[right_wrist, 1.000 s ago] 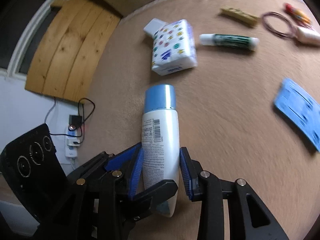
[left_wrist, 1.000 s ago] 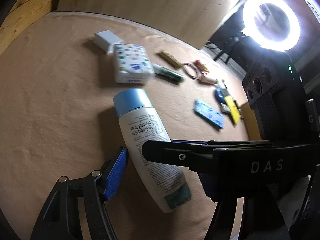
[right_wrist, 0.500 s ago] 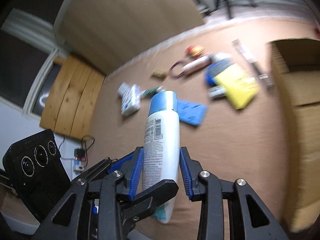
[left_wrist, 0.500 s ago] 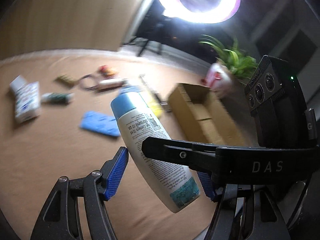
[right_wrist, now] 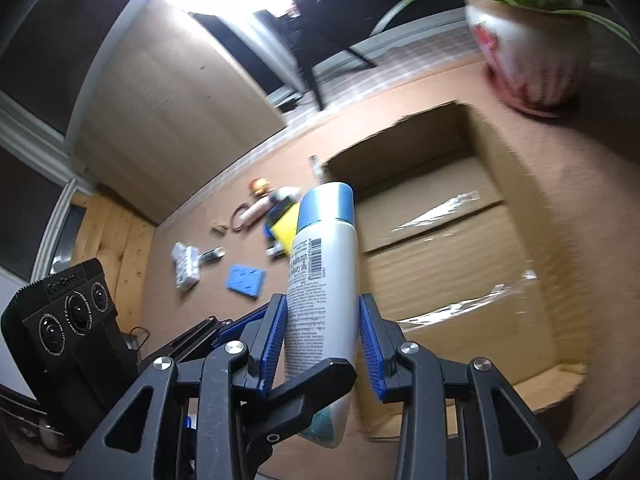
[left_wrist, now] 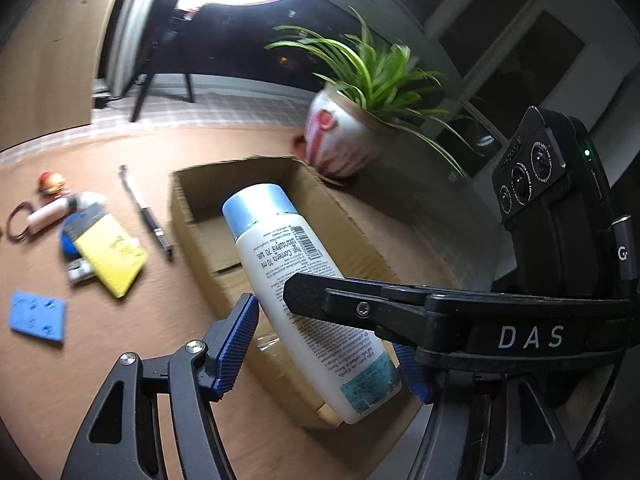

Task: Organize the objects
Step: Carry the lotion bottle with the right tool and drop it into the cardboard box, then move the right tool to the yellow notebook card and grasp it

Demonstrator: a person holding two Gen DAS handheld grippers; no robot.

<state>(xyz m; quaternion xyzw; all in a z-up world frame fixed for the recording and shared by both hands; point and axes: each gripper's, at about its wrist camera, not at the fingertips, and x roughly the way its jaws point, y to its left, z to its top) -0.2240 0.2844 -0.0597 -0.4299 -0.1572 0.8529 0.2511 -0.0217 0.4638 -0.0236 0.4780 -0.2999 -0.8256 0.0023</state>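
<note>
While the right gripper [right_wrist: 322,344] clamps its blue pads on the white bottle [right_wrist: 324,280], the left gripper [left_wrist: 320,344] brackets the same bottle lower down. In the left wrist view its near blue pad [left_wrist: 236,340] stands just clear of the bottle's [left_wrist: 304,300] side. The far pad is hidden behind the bottle, so I cannot tell whether this gripper bears on it.

A second ago the bottle lay flat on the tan cloth, blue cap toward the patterned tissue pack [right_wrist: 186,266]. Now it is lifted and has swung right across the scene, and it hangs tilted, cap up and away, over the open cardboard box [left_wrist: 352,220]. Half a second back the box was only coming into view on the right; now its taped floor [right_wrist: 460,264] sits directly beyond the bottle.

Left of the box, the other items are where they were on the cloth: the blue card [left_wrist: 38,316], the yellow packet [left_wrist: 112,256], a pen [left_wrist: 146,212], the pink tube [left_wrist: 46,216] with its ring, and a small red figure [left_wrist: 52,182]. A potted plant [left_wrist: 352,128] stands just past the box's far corner.

The carry looks all but done; what seems left is to lower the bottle into the box and release it.
</note>
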